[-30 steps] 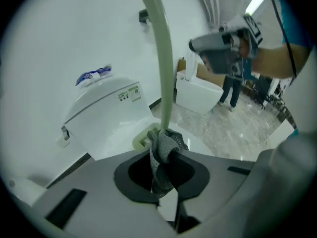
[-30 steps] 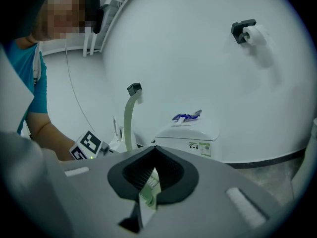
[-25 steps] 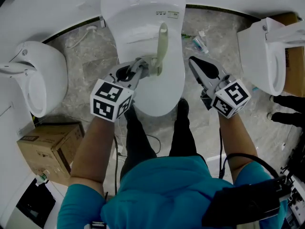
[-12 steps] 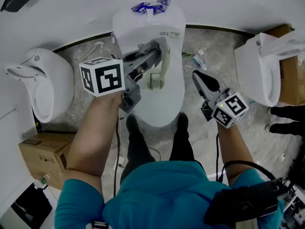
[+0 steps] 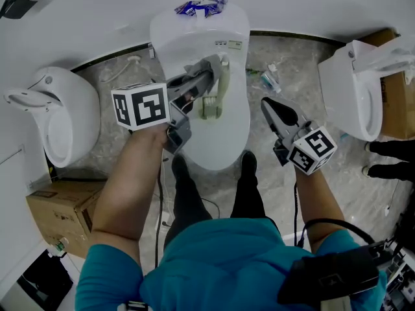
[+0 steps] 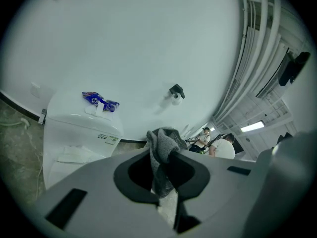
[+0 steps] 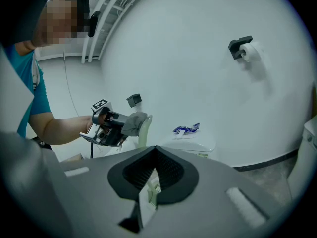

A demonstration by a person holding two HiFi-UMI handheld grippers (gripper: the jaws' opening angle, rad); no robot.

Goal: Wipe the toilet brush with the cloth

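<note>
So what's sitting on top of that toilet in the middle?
A crumpled blue wrapper lies at the back of the toilet. Over its closed lid, the left tongs hold a grey cloth against the toilet brush. The bowl beneath is covered.

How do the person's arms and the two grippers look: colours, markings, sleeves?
The left gripper and right gripper each have grey bodies, black tongs and a white cube with black square markers. Short teal sleeves; a black cable by the right forearm.
</note>
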